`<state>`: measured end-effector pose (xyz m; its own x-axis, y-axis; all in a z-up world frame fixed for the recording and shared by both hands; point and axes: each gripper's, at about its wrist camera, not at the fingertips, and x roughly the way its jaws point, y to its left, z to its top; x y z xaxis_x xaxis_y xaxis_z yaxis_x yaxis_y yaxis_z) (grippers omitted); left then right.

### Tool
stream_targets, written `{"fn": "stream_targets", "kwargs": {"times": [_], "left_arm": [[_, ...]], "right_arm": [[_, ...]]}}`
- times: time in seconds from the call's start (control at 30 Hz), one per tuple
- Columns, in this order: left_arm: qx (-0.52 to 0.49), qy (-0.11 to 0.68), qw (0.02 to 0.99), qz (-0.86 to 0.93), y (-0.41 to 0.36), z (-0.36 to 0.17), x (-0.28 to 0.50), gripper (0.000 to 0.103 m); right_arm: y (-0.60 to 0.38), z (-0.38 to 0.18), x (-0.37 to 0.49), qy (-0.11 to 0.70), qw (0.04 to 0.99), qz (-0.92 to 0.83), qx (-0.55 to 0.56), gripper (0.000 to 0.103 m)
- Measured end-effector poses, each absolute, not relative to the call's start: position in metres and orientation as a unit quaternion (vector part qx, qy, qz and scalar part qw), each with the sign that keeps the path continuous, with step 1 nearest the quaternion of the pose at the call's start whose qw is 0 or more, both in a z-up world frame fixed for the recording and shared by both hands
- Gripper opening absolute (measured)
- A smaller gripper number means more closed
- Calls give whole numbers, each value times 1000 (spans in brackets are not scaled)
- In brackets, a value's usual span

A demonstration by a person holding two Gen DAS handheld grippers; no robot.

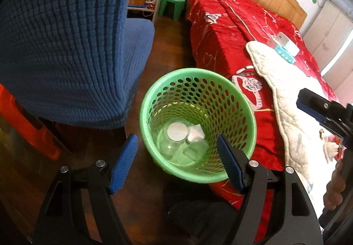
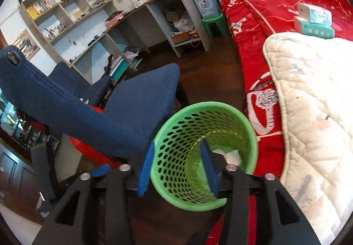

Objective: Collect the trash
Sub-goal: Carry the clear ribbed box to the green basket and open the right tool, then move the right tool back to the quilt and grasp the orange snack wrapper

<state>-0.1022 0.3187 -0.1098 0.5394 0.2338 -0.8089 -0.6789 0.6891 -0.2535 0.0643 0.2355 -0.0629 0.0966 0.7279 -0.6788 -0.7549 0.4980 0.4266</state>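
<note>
Left gripper (image 1: 177, 164), lower centre of its view: spread wide and empty, hovering over the green basket (image 1: 251, 126). Right gripper (image 2: 178, 167), low centre of its view: parted too, gripping nothing, its fingers either side of the basket's near wall. Basket on dark floor between blue chair (image 1: 66, 35) and red bed (image 1: 220, 31), perforated, round-rimmed. Inside, near the frame's middle: clear jar with white lid (image 1: 177, 132), crumpled white paper (image 1: 196, 134). Judged partly done; possibly tissue packs (image 2: 314, 21), upper right on the bed, left, though whether trash cannot be told.
</note>
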Motion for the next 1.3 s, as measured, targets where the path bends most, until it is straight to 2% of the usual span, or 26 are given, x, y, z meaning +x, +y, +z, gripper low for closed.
{"fn": "stream_targets", "kwargs": {"times": [0.3,0.47,0.67,1.0,1.3], "left_arm": [[-270,397,838,258,298,-102,-84,79],[-261,402,842,248,286,-98,-73,80],[-250,406,847,235,271,-94,-62,80],[-238,421,849,213,248,-96,-42,81],[-225,431,851,198,230,-96,-26,81]], "right_arm": [[182,-51,70,422,777,466,-37,73],[141,-47,86,417,801,428,-29,79],[75,-36,112,408,837,365,-9,83],[-40,-24,162,393,889,233,11,83],[-102,-40,206,427,887,172,41,83]]}}
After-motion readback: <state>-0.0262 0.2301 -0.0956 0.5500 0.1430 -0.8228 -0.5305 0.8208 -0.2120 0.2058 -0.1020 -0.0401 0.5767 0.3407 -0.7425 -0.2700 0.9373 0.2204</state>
